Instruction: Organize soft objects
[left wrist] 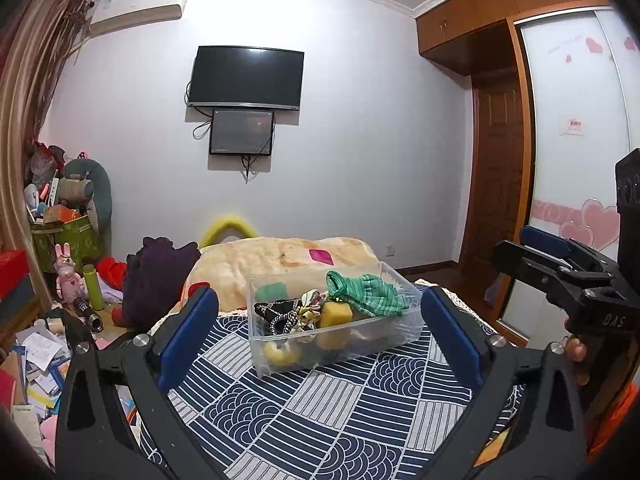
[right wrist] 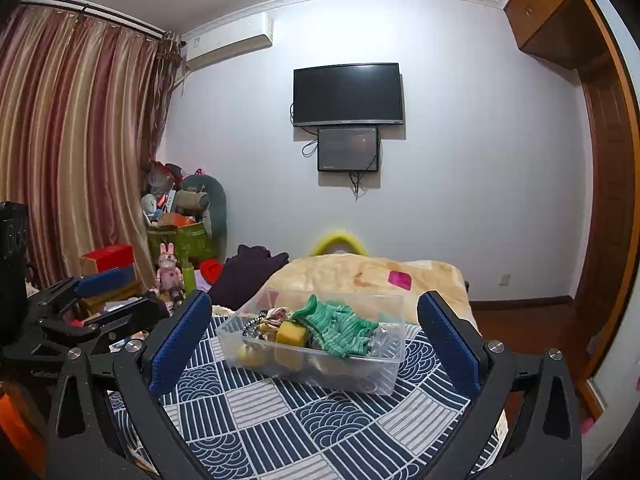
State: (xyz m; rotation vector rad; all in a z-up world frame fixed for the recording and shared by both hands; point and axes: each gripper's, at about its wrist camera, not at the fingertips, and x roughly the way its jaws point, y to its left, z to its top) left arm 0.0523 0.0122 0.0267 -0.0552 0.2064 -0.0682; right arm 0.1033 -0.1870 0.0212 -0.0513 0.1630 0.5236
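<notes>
A clear plastic bin (left wrist: 404, 330) (right wrist: 372, 376) stands on the bed's navy-and-white patterned cover. It holds a green knit cloth (left wrist: 370, 288) (right wrist: 338, 326), a yellow sponge (left wrist: 336, 314) (right wrist: 291, 334), a black-and-white patterned fabric (left wrist: 280, 312) and other soft items. My left gripper (left wrist: 320, 332) is open and empty, held short of the bin. My right gripper (right wrist: 314, 340) is open and empty, also short of the bin. The right gripper shows at the right edge of the left wrist view (left wrist: 560, 264). The left gripper shows at the left of the right wrist view (right wrist: 100, 300).
A beige folded blanket (left wrist: 280, 260) (right wrist: 360, 272) lies behind the bin, with a dark purple garment (left wrist: 156, 276) (right wrist: 248, 268) to its left. Cluttered boxes, toys and papers (left wrist: 60, 280) fill the floor at left. A wardrobe and a door (left wrist: 500, 160) stand at right.
</notes>
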